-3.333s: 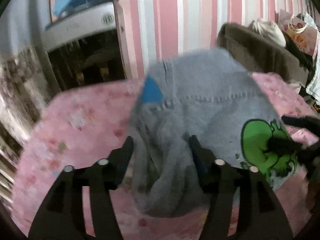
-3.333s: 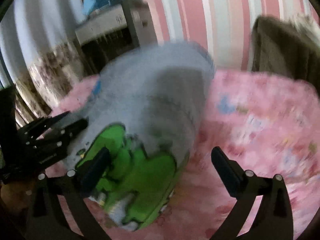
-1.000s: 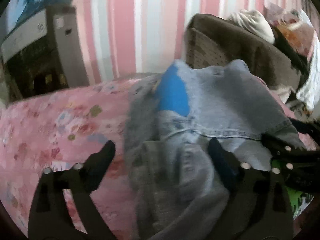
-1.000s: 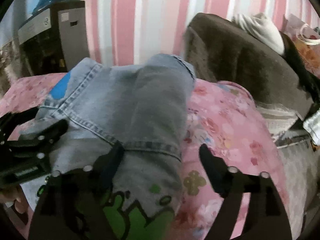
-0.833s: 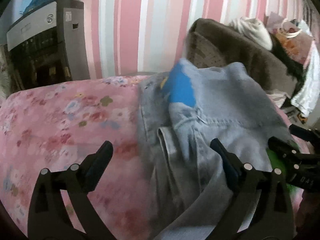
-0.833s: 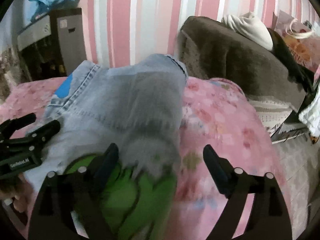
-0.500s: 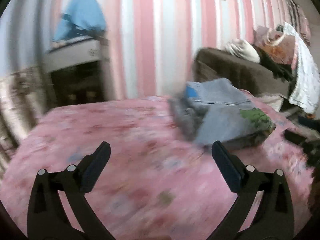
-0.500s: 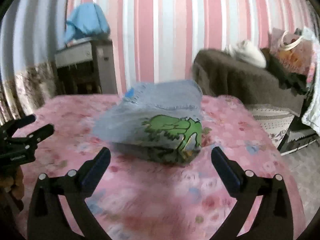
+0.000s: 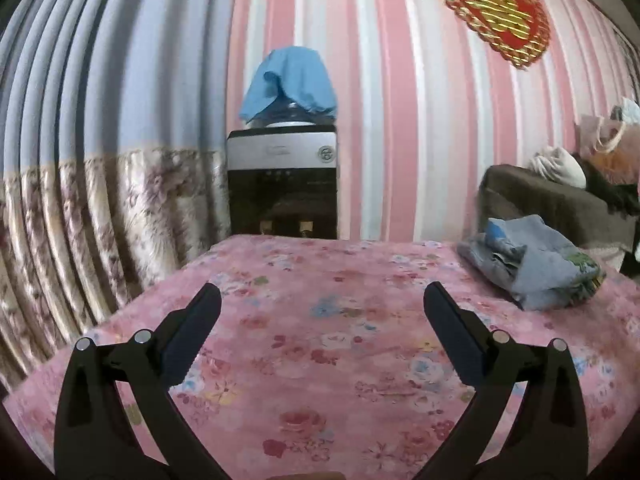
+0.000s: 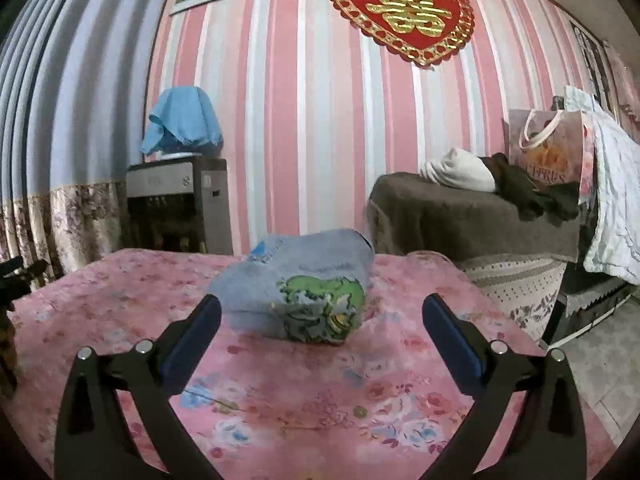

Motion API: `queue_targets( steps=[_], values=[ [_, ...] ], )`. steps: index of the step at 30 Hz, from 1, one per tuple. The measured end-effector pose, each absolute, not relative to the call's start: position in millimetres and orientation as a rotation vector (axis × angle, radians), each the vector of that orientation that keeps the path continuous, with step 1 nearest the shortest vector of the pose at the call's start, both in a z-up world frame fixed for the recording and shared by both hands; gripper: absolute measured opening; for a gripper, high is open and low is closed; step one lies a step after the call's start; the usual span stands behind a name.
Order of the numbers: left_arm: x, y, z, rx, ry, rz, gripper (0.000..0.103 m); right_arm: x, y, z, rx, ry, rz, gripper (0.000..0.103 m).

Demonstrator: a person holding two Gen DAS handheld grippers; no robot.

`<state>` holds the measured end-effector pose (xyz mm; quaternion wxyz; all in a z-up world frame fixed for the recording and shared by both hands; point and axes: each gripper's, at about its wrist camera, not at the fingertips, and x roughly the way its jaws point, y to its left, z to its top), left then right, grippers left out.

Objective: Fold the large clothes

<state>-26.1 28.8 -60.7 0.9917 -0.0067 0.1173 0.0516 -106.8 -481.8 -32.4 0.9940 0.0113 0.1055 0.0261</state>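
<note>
A folded bundle of light blue denim with a green cartoon print (image 10: 304, 284) lies on the pink floral bed cover (image 10: 304, 392). In the left wrist view the bundle (image 9: 532, 268) sits at the far right of the bed. My right gripper (image 10: 321, 320) is open and empty, pulled back in front of the bundle. My left gripper (image 9: 322, 316) is open and empty over the bare cover (image 9: 320, 360), well left of the bundle. The left gripper's tip also shows at the right wrist view's left edge (image 10: 20, 272).
A water dispenser (image 9: 282, 184) draped with a blue cloth (image 9: 290, 80) stands behind the bed by the striped wall. A brown covered couch (image 10: 472, 216) with clothes and a gift bag (image 10: 548, 152) stands at the right. A curtain (image 9: 100, 208) hangs at the left.
Both grippers have let go of the folded denim and pulled back from it. The bundle now rests on the bed; the left gripper has swung left.
</note>
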Motion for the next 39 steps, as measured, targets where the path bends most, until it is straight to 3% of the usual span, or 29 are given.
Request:
queue_targets(
  steps=[11,39],
  values=[
    [-14,22,-74,-0.003,0.282,0.010,0.100,-102,-479,-59,0.011,0.276,0.037,0.101],
    [-14,21,-75,-0.005,0.288,0.020,0.100,-105,-485,-57,0.036,0.262,0.030,0.101]
  ],
)
